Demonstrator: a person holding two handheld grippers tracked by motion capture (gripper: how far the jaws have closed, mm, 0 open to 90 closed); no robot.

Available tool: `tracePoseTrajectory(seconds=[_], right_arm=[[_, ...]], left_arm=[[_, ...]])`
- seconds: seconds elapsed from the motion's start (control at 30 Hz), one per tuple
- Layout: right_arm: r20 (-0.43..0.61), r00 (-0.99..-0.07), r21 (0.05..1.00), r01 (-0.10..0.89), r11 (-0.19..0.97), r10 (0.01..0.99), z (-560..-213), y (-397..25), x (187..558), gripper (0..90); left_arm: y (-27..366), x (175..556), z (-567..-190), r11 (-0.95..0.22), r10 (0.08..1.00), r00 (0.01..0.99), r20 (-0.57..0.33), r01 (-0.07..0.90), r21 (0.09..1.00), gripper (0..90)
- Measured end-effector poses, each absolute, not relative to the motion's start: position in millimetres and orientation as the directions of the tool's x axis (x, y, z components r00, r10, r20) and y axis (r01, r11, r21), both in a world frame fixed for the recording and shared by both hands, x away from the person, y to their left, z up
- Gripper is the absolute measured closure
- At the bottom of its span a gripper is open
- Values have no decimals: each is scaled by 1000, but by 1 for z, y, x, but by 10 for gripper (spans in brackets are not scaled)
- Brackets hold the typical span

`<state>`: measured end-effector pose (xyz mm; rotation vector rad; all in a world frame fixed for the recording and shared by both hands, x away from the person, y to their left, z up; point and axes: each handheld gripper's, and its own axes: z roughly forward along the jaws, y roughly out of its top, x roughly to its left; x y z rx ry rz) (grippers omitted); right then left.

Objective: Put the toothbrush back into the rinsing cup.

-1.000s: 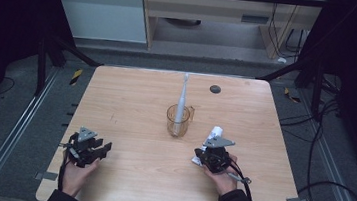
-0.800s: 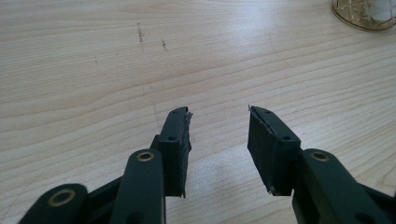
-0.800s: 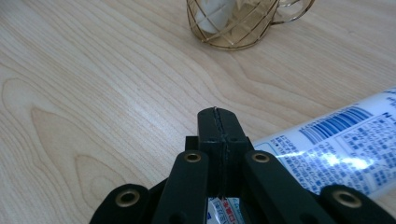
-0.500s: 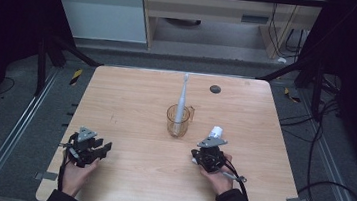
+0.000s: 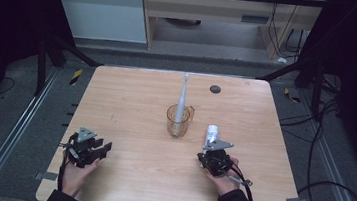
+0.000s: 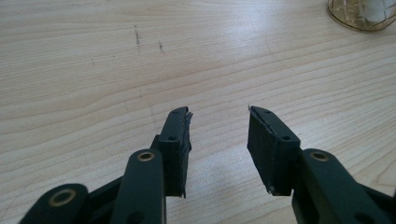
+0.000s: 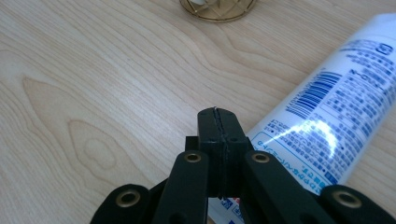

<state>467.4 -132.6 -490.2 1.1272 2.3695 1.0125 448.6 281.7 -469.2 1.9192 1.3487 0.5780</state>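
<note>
My right gripper [image 7: 219, 114] sits at the near right of the table [image 5: 131, 100], its jaws pressed flat together with nothing between them. The toothpaste tube [image 7: 336, 112] lies flat just beside those jaws, on their right in the right gripper view, touching or almost touching the gripper body; from above the tube [image 5: 211, 134] pokes out on the far side of the gripper, pointing toward the amber glass cup [image 5: 178, 119]. A white toothbrush [image 5: 182, 96] stands tilted in that cup. My left gripper [image 6: 218, 135] rests at the near left, jaws apart over bare wood, well away from everything.

The main risk I see: with the jaws closed and alongside the tube, any forward push would shove or roll it instead of catching it, possibly into the cup, which looks light enough to tip with the tall brush inside. I judge that I'd need to open first and then straddle the tube; clamping too close to its flat crimped end could let it slip out.

On the tube I can read a barcode and blue Japanese print, too small to make out; no brand name is legible.
</note>
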Motion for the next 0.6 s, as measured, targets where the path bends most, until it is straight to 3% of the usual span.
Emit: tracePoseTrajectory(seconds=[0.6], right_arm=[[32,-561,704,600,380,827,-488,-167,459,900]], left_arm=[[282,448,-469,-199,934,356,-43,616,762,587]])
